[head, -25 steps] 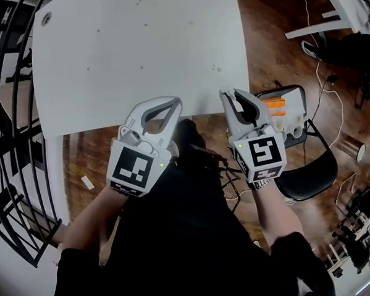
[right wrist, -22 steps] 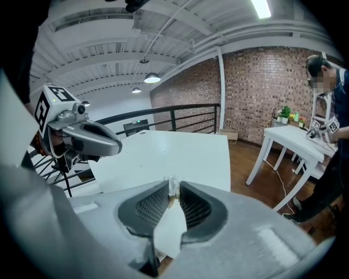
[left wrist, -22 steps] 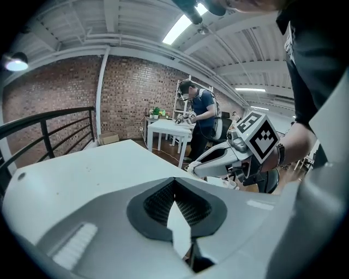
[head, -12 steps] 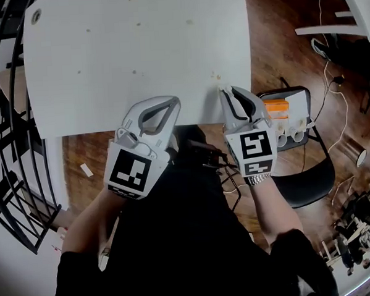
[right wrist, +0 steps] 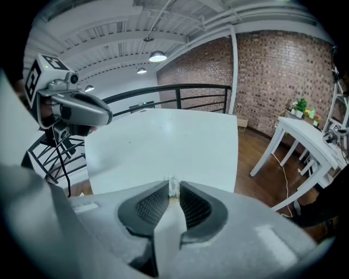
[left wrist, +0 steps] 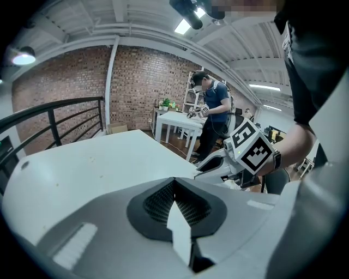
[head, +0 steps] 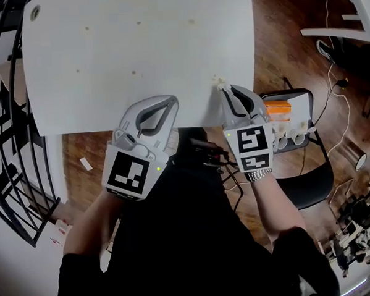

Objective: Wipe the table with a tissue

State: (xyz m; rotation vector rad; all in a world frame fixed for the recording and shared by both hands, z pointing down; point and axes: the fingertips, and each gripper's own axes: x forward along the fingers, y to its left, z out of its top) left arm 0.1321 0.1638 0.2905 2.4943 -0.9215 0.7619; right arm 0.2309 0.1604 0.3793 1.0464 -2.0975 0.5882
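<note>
**Barely begun: tissue pinched at the table's near edge, wiping yet to start**

Seen from the head camera, a white table [head: 136, 48] fills the upper part of the picture, with a person's two arms reaching toward its near edge. Small dark specks [head: 133, 73] are scattered across the table top, from the middle toward the far edge. No part of it looks freshly wiped, so, judging by this, nearly the whole job is left to do.

The right gripper [head: 224, 90] sits at the near edge, close to the near right corner. Its jaws are pressed almost together on a small crumpled scrap of tissue [head: 219, 82], which pokes out past the tips and lies over the table top there. Whether the tissue is actually touching the table cannot be told. In the right gripper view, a thin pale sliver of tissue shows in the narrow slit between the ribbed pads, with the open table stretching away beyond.

The left gripper [head: 172, 102] hovers at the near edge too, near its middle and well apart from the right one. Its jaws are pressed together with nothing between them; its own view shows the two dark pads meeting at a point.

A black chair [head: 310, 181] stands on the wooden floor to the right of the table.
</note>
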